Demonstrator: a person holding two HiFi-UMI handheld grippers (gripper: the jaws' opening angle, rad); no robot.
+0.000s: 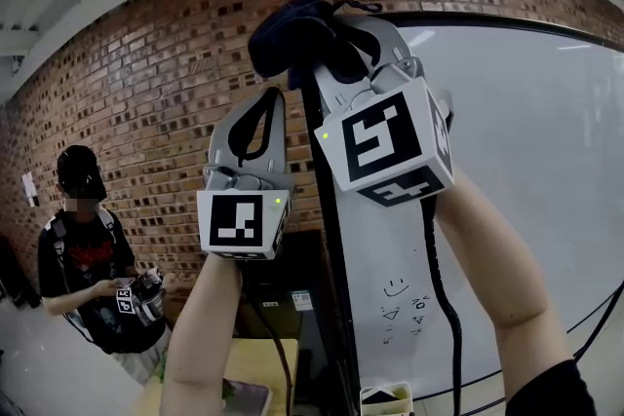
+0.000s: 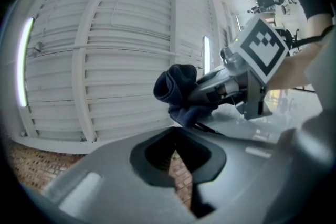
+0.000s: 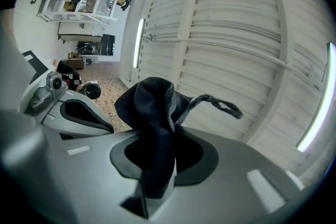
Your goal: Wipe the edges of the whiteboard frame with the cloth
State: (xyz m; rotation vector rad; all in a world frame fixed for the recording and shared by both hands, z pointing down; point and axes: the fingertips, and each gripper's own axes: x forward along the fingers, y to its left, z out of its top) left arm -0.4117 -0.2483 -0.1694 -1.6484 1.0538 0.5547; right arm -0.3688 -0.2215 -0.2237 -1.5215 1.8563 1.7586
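Right gripper, raised overhead: my jaws are clamped on a bunched dark blue cloth, one loose tail of which curls off to the right. In the head view this right gripper holds the cloth at the upper left corner of the whiteboard frame, where the black upright edge meets the curved top edge. I cannot tell whether the cloth presses on the frame.

Left gripper: my jaws are closed together with nothing between them. In the head view the left gripper stands upright just left of the frame's upright edge, below the cloth.

Surroundings: whiteboard with small doodles low on its surface; brick wall behind; slatted white ceiling above. A person stands at lower left, well apart from the board.
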